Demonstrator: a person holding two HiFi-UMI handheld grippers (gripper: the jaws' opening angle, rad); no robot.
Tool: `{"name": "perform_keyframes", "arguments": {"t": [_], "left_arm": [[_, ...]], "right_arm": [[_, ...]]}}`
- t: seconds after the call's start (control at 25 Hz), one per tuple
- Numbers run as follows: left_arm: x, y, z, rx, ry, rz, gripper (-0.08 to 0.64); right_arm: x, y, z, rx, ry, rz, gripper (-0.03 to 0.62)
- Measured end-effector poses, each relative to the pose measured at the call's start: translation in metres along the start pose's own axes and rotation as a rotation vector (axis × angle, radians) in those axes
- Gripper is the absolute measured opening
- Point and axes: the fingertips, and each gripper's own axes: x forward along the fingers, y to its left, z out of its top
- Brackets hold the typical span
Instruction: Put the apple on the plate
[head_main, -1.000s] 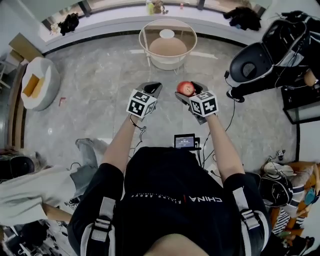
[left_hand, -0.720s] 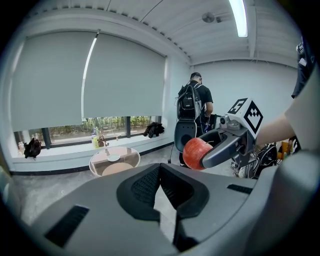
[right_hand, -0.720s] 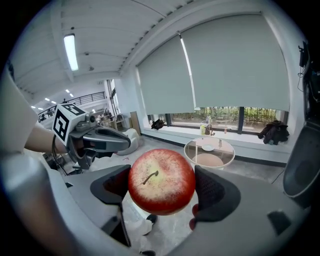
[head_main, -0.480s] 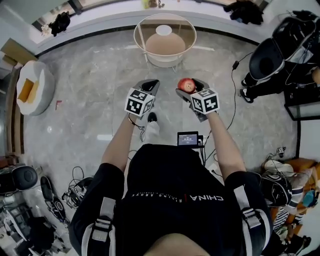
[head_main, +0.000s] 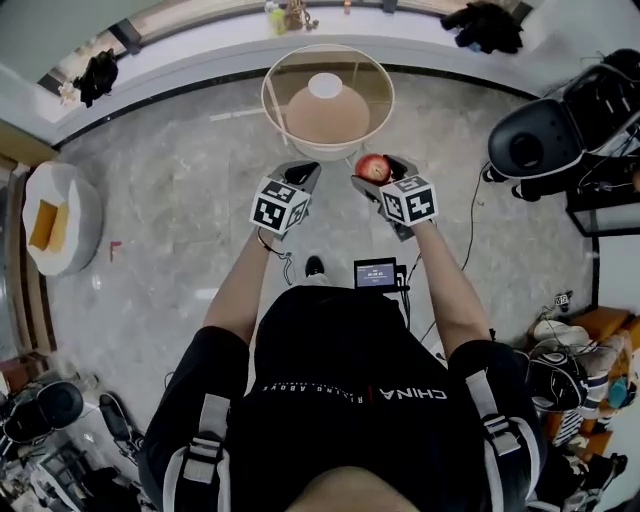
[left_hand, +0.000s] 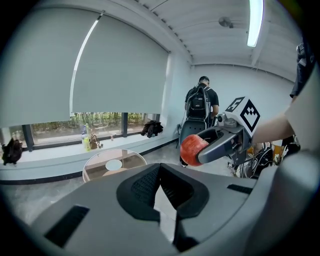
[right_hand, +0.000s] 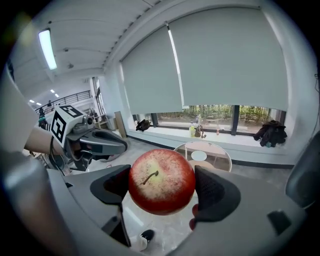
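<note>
A red apple (head_main: 373, 168) is clamped in my right gripper (head_main: 380, 173), held at chest height in front of me. In the right gripper view the apple (right_hand: 161, 181) fills the gap between both pads, stem towards the camera. A small white plate (head_main: 325, 85) lies on a round glass table (head_main: 275, 115) just ahead of both grippers; the plate (right_hand: 199, 156) shows beyond the apple. My left gripper (head_main: 303, 176) is shut and empty, level with the right one. From the left gripper view the apple (left_hand: 192, 148) hangs to the right, with the plate (left_hand: 113, 164) ahead.
A black chair-like frame (head_main: 540, 140) stands at the right, a white pouf (head_main: 60, 215) at the left. The window ledge (head_main: 200, 45) behind the table carries bottles and dark clothing (head_main: 485, 25). A person with a backpack (left_hand: 200, 102) stands by the far wall.
The glass table with the plate has come closer to both grippers as I stepped forward. The apple stays clamped in the right gripper, and the left one stays shut.
</note>
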Motion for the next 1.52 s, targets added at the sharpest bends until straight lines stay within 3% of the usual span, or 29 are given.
{"name": "perform_keyframes", "arguments": {"t": [0.16,0.64,1.2,1.52], "left_arm": [[0.020,0.053,0.021,-0.006,0.000,-0.015,0.018],[0.110,0.139,0.041,-0.043,0.047,-0.006,0.018],[0.262,0.238,0.151,-0.069,0.051,0.072,0.018],[0.315,0.279,0.189,-0.105,0.048,0.115,0.018]], "right_arm": [[0.039,-0.011,0.036,0.011,0.001,-0.005,0.419],[0.132,-0.094,0.071,0.036,0.045,0.033,0.419],[0.223,-0.260,0.173,-0.002,0.060,0.129,0.419],[0.266,-0.315,0.209,-0.038,0.088,0.170,0.419]]}}
